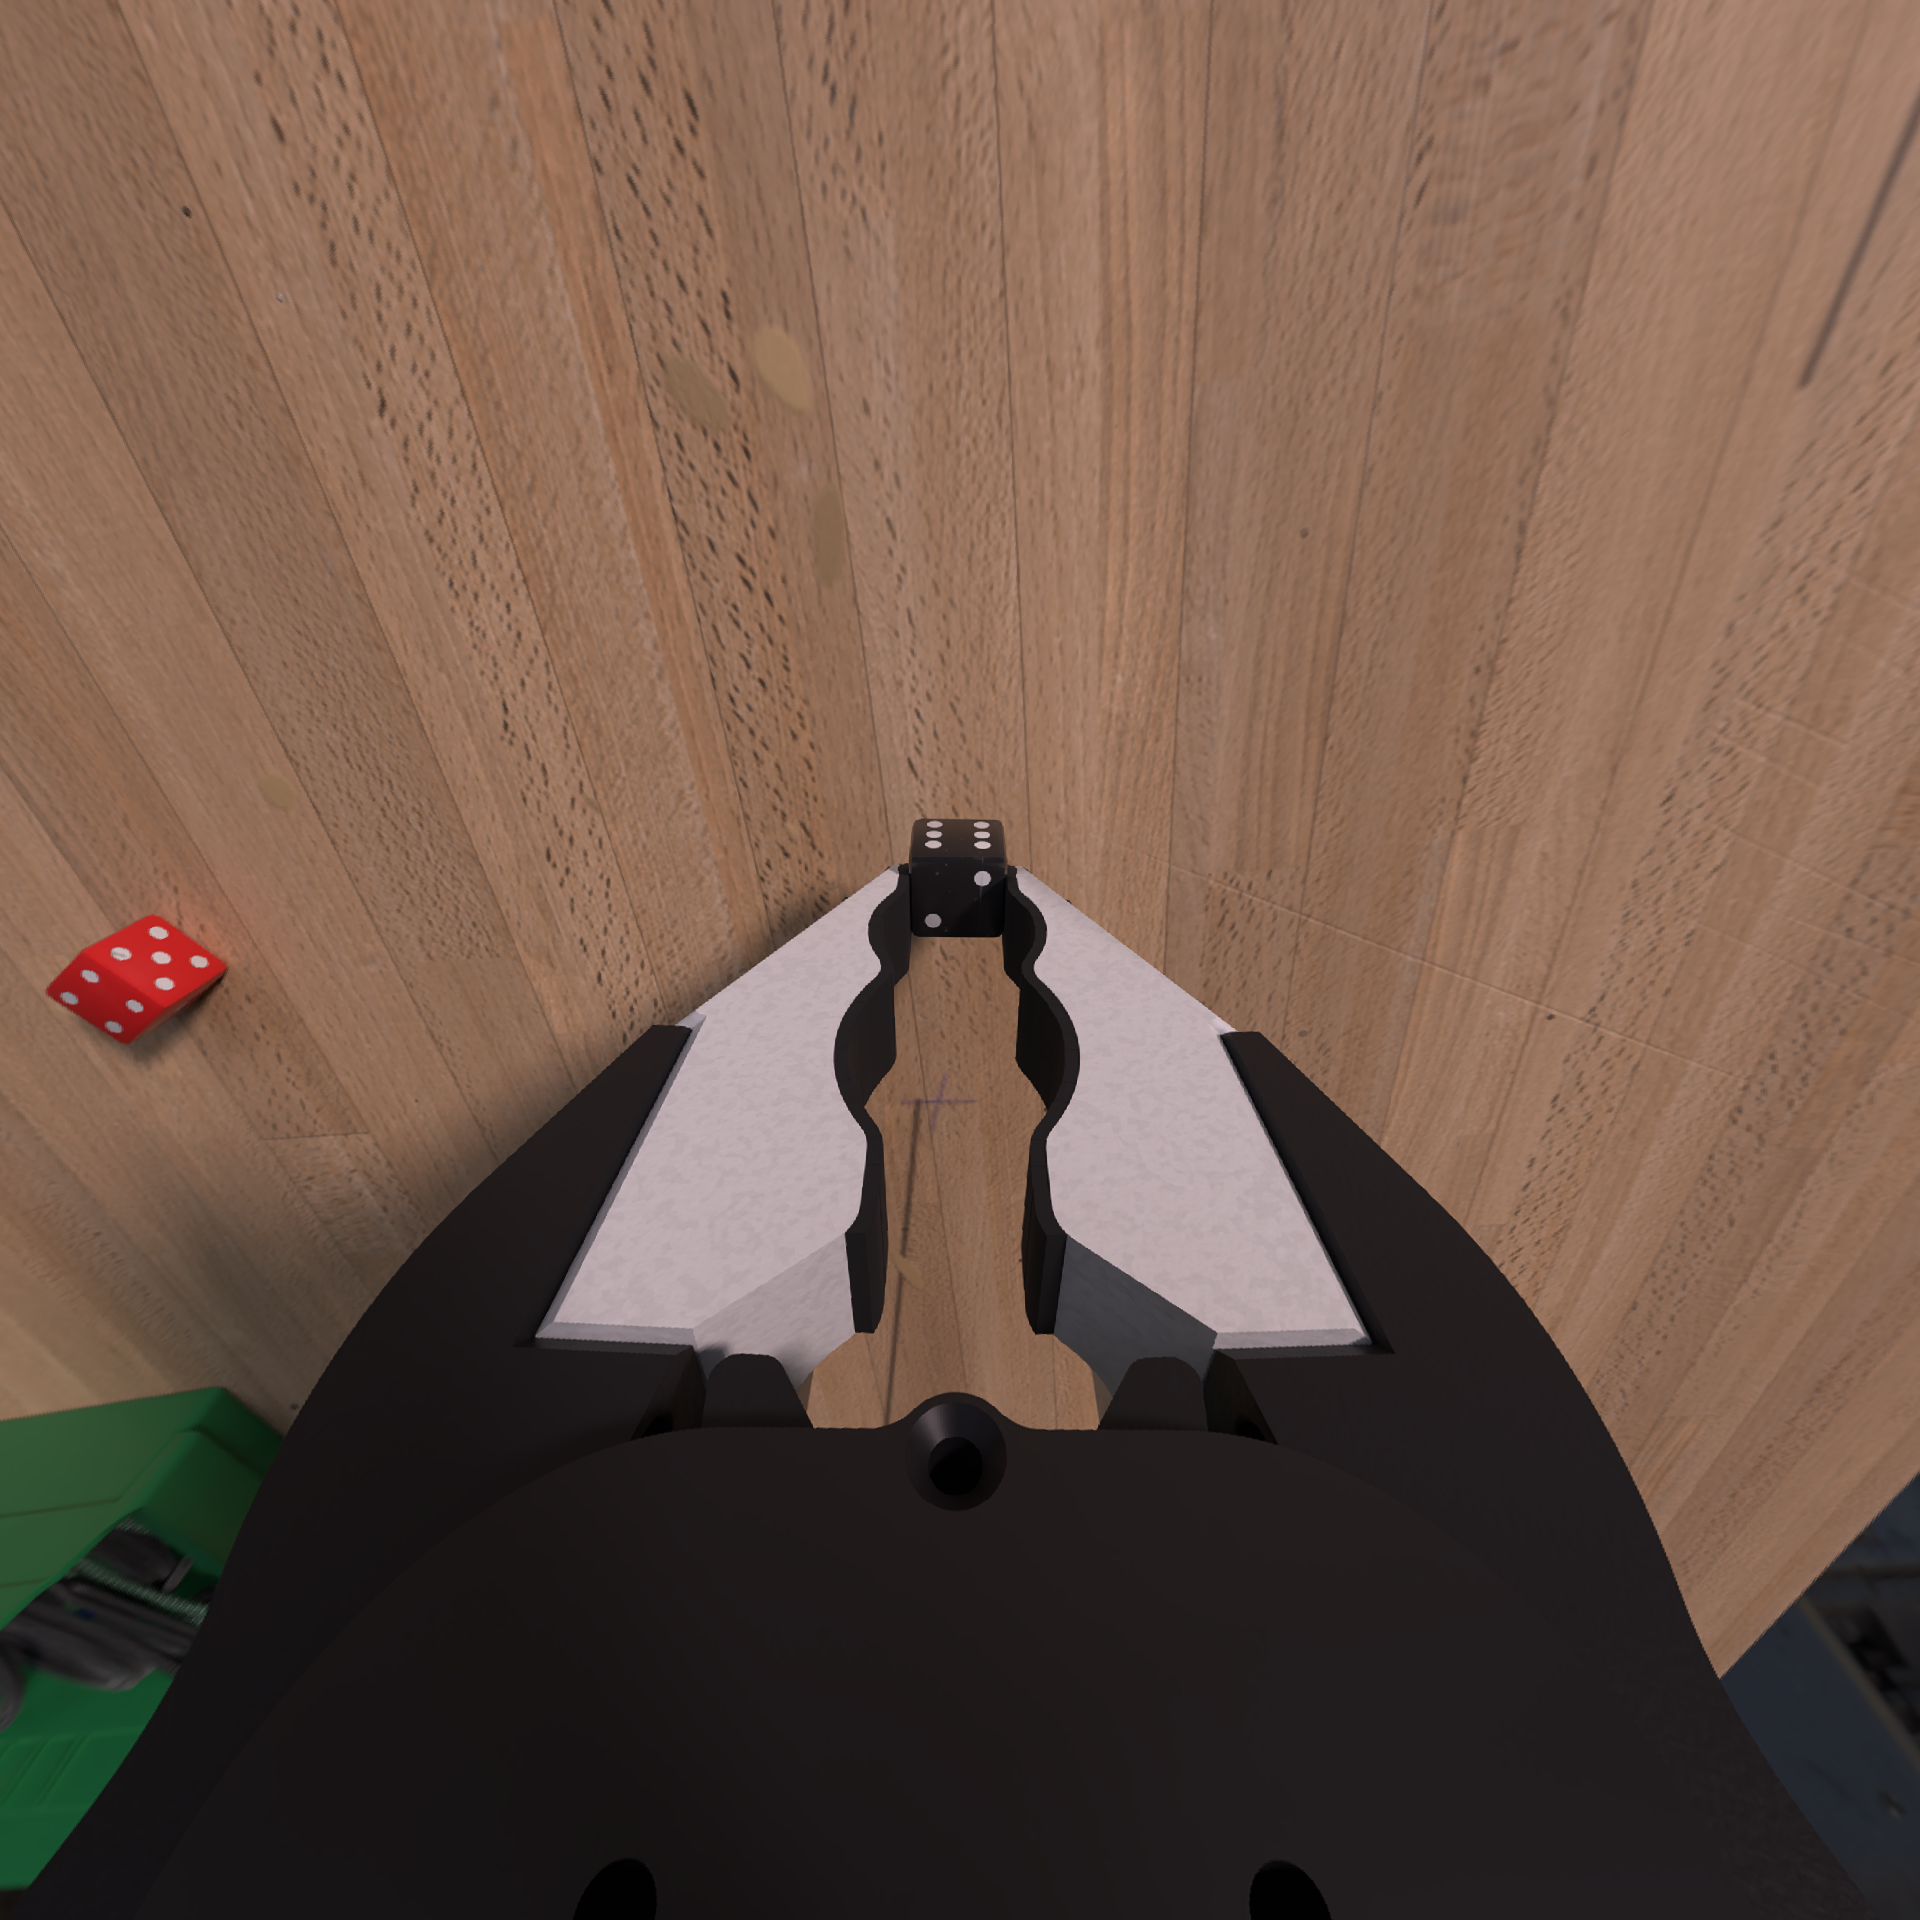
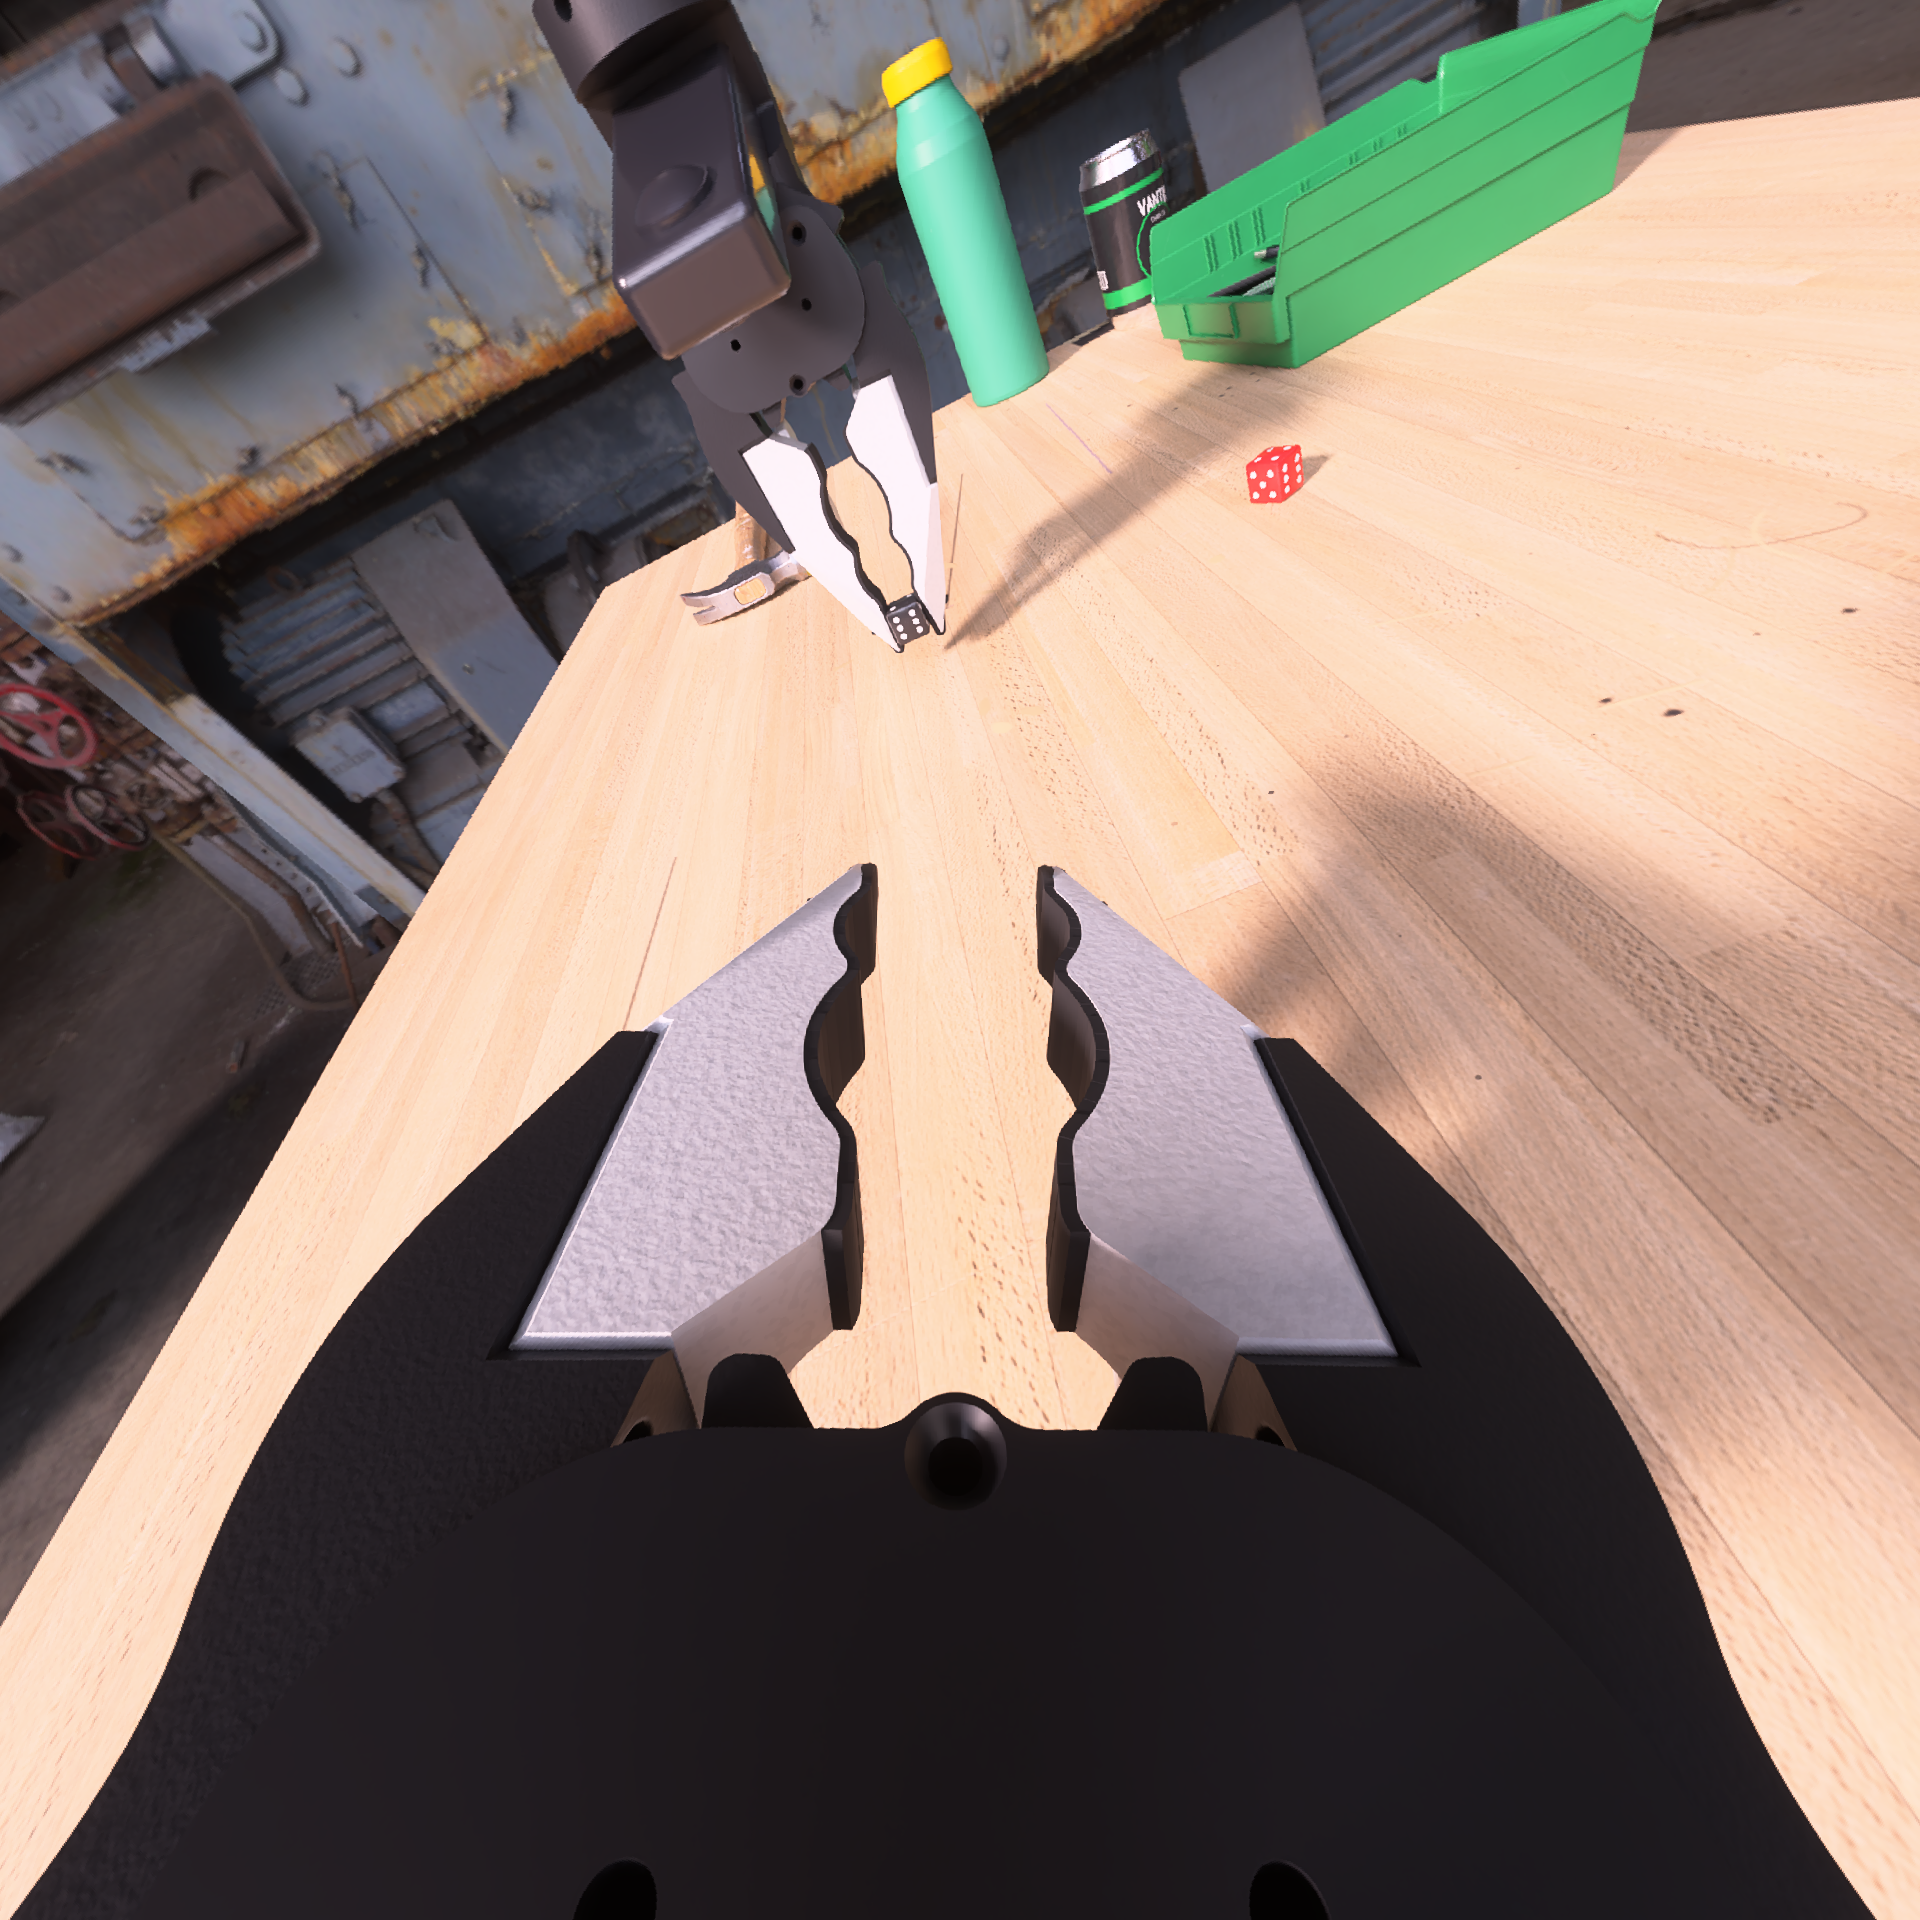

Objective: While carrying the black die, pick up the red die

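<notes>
My left gripper [image 1: 957, 883] is shut on the black die [image 1: 957, 879], pinched between its fingertips just above the wooden table [image 1: 1351, 623]. The right wrist view shows this same gripper [image 2: 920, 629] farther off, pointing down with the black die [image 2: 907, 621] at its tips. The red die [image 1: 135, 975] lies on the table to the left of my left gripper; in the right wrist view the red die [image 2: 1274, 474] sits far ahead to the right. My right gripper [image 2: 957, 883] is open and empty, low over the table, well short of both dice.
A green bin [image 2: 1392, 218] lies at the table's far edge, and shows at the lower left of the left wrist view [image 1: 94, 1558]. A teal bottle with a yellow cap [image 2: 966, 229], a dark can [image 2: 1122, 223] and a hammer [image 2: 743, 592] stand near the far left edge. The table edge drops off to the left.
</notes>
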Available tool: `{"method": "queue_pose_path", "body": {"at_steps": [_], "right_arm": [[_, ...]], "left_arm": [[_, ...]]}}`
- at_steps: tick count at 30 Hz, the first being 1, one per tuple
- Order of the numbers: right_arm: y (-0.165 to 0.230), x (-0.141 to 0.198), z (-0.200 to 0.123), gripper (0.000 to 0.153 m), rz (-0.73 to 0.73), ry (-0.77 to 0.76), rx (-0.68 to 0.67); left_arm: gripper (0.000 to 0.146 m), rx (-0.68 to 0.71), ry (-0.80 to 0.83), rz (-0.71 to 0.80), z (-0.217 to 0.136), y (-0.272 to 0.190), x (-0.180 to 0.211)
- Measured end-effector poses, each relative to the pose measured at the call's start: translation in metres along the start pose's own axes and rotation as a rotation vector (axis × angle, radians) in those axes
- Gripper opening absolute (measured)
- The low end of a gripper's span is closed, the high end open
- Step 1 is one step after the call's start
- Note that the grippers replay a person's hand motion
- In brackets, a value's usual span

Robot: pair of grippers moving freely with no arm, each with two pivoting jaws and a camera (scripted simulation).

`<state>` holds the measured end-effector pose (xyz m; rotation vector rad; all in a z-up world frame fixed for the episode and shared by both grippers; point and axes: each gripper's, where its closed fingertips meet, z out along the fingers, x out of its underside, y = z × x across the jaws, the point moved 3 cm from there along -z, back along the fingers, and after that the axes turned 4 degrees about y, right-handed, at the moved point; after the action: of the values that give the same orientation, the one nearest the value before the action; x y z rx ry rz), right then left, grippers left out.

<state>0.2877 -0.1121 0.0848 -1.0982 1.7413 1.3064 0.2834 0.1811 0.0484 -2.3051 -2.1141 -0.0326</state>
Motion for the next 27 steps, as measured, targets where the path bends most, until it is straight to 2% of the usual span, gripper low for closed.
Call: {"method": "queue_pose_path", "body": {"at_steps": [4,9,15,19,22,25,27], "right_arm": [[0.000,0.000,0.000,0.030,0.004,-0.003,-0.003],[0.001,-0.004,0.006,0.030,0.029,-0.010,-0.051],[0.007,-0.029,0.028,0.029,-0.009,0.012,-0.094],[0.014,-0.085,0.053,0.025,-0.152,0.102,-0.050],[0.013,-0.135,0.095,0.029,-0.296,0.243,-0.012],[0.001,-0.169,0.153,0.034,-0.568,0.426,0.002],[-0.017,-0.179,0.194,0.035,-0.771,0.557,0.013]], "left_arm": [[0.016,0.027,-0.065,-0.019,-0.007,0.000,-0.003],[0.016,-0.016,-0.160,-0.044,-0.021,0.001,-0.003],[0.016,-0.068,-0.291,-0.129,-0.042,-0.004,0.001],[0.016,-0.110,-0.369,-0.194,-0.056,-0.009,0.010],[0.016,-0.141,-0.390,-0.236,-0.059,-0.010,0.012],[0.016,-0.166,-0.412,-0.258,-0.059,-0.012,0.011],[0.016,-0.183,-0.426,-0.271,-0.059,-0.013,0.011]]}}
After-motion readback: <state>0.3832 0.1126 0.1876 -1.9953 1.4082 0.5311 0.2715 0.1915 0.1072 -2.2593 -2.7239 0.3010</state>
